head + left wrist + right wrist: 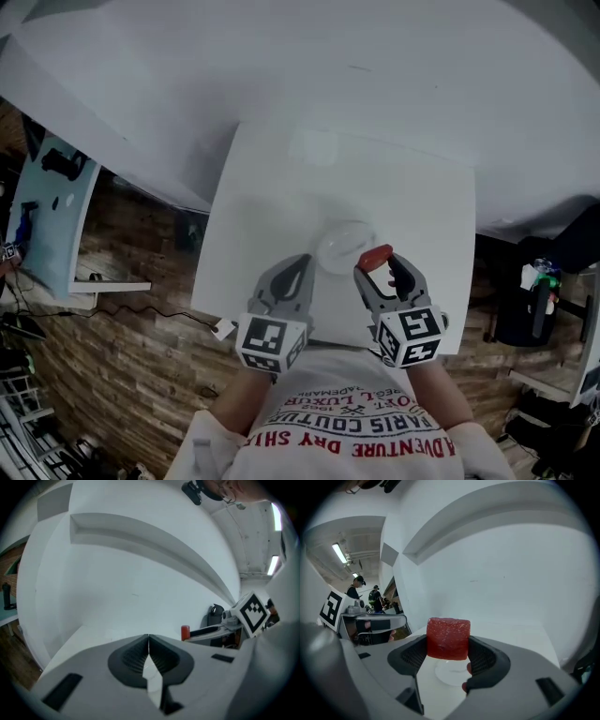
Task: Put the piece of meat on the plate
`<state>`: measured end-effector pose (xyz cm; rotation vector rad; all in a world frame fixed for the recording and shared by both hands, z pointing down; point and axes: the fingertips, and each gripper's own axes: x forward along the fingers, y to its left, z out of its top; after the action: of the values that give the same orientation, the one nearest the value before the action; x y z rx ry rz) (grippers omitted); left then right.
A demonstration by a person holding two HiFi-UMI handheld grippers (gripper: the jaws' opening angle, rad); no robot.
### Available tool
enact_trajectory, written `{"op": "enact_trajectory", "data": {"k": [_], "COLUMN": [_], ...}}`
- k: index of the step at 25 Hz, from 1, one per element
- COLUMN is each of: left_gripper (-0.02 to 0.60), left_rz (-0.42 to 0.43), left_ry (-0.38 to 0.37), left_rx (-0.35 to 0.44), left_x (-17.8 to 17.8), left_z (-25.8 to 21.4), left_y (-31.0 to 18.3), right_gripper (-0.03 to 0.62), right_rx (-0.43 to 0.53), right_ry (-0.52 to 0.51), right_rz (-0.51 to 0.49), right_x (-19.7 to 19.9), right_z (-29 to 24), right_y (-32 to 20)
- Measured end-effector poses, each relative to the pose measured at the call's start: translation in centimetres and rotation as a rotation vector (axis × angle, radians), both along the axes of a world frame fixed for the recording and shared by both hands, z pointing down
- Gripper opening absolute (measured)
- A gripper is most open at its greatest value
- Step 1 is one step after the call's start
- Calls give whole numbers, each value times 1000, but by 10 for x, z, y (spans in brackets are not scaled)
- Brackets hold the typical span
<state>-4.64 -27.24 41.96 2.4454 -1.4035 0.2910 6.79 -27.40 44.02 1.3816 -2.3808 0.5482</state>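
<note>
A red block of meat [448, 638] sits clamped between the jaws of my right gripper [448, 654]; in the head view the meat [376, 257] shows at the tip of that gripper [379, 274], just right of a small white plate [343, 246] on the white table [272, 225]. Through the right gripper view the plate [450, 672] lies below and just beyond the jaws. My left gripper [292, 281] hovers at the plate's left, jaws pressed together with nothing between them, also seen closed in its own view [148, 654].
The small square table has edges on all sides, with wooden floor [141, 309] to the left and front. A white curved wall [375, 75] rises behind it. A shelf with items [52, 206] stands at far left; dark objects [534, 300] sit at right.
</note>
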Motion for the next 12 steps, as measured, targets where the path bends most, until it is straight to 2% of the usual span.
{"op": "enact_trajectory", "data": {"k": [3,12], "left_gripper": [6,6], "left_rz": [30,83], "left_ry": [0,11], "left_rx": [-40,-156], "left_x": [-6,-12], "left_z": [16,70], "left_y": [-17,-44], "right_gripper": [278,278], "right_rx": [-48,-287], "right_ry": [35,187], "right_rz": [26,40], "right_x": [-7,-16], "right_z": [23,124], "right_y": [-14,-35]}}
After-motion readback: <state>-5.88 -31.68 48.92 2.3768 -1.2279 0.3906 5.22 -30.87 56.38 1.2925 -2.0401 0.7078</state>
